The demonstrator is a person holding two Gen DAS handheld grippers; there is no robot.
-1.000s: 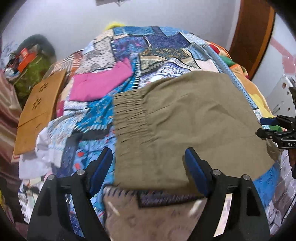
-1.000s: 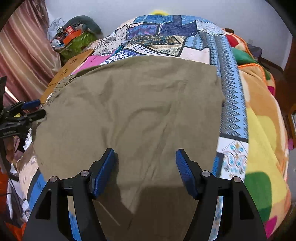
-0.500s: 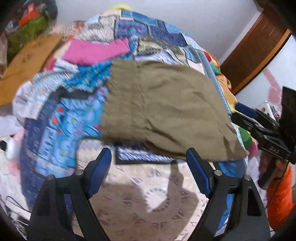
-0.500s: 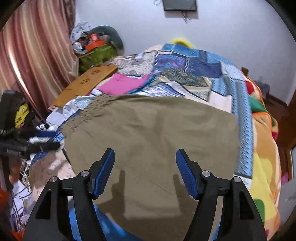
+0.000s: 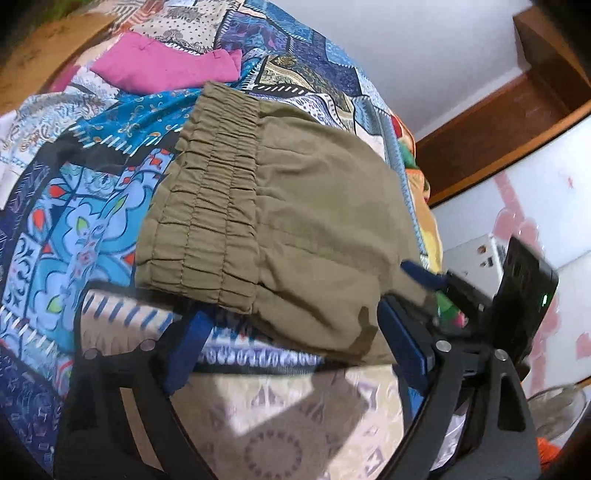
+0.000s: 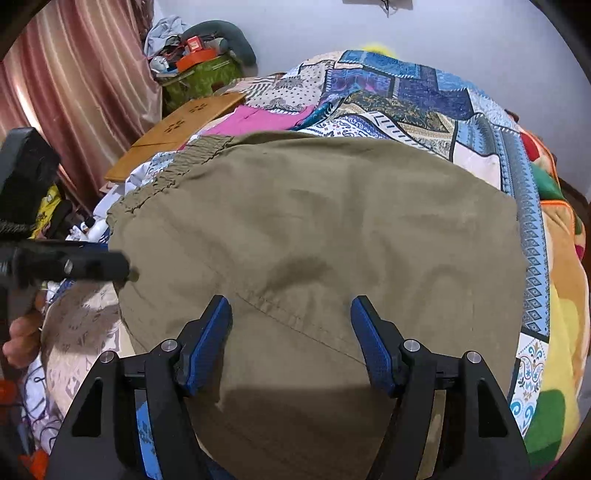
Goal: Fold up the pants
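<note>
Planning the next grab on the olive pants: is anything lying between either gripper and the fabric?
Nothing visible does. The left gripper has open jaws at the near edge of the pants, and the right gripper hangs open directly over bare fabric. The pink garment lies beyond the waistband.

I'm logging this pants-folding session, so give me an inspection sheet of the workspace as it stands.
Surface: bed under a patchwork quilt, mostly blue.
Job's things: olive pants lying folded and flat, elastic waistband toward the left.
Clutter: pink garment beyond the waistband; wooden board at the bed's edge; green bag piled with odds and ends.
Grippers: left hand-held gripper open at the pants' near edge; right hand-held gripper open above the pants.
Cables: nothing seen.
Surroundings: striped curtain, white wall, wooden door frame.
</note>
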